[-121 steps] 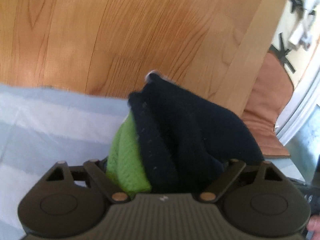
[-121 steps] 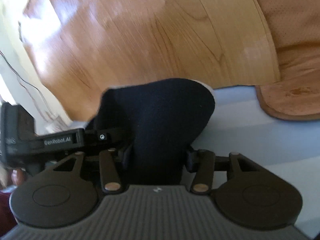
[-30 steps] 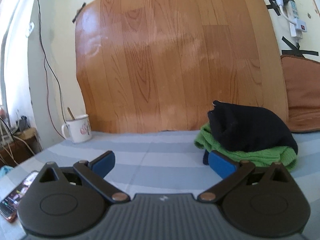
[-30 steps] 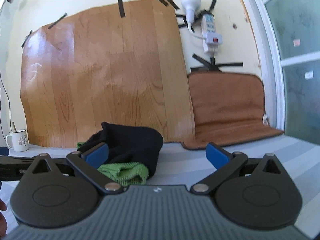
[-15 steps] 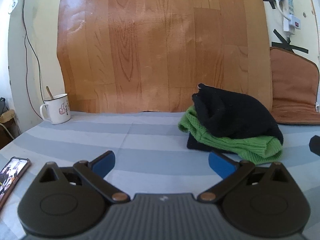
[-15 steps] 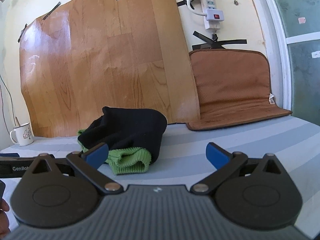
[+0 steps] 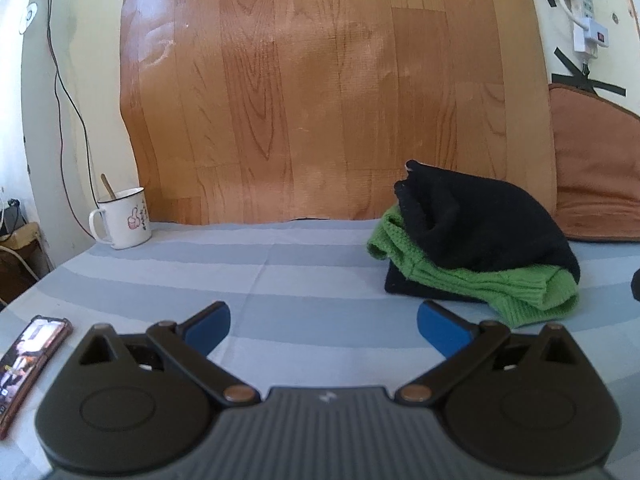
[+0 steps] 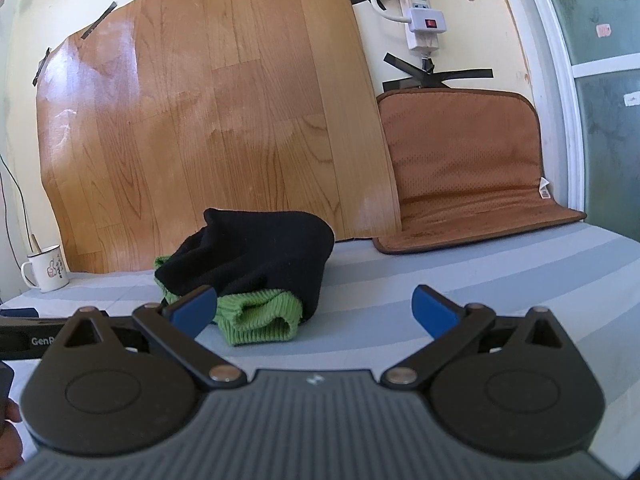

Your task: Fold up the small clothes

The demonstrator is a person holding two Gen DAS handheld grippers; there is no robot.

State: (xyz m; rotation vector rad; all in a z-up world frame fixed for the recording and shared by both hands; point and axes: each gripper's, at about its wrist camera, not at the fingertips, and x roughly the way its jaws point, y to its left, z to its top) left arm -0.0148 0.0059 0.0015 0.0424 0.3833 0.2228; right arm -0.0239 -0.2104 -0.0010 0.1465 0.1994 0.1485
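A folded black knit garment (image 7: 476, 224) lies on top of a folded green knit garment (image 7: 492, 284) on the blue striped cloth (image 7: 280, 276); a dark layer shows under the green one. The stack also shows in the right wrist view, black piece (image 8: 264, 252) over green piece (image 8: 260, 316). My left gripper (image 7: 324, 326) is open and empty, low over the cloth, in front and left of the stack. My right gripper (image 8: 314, 310) is open and empty, just in front and right of the stack.
A white mug (image 7: 124, 218) with a stick in it stands at the back left. A phone (image 7: 28, 356) lies at the left edge. A wood-pattern sheet (image 7: 332, 92) covers the wall behind. A brown mat (image 8: 460, 176) leans at the back right, below a power strip (image 8: 424, 12).
Four seconds ago both grippers were shut on the black garment. They have let go, opened and drawn back, and over the last second the stack sits still while both keep receding a little.
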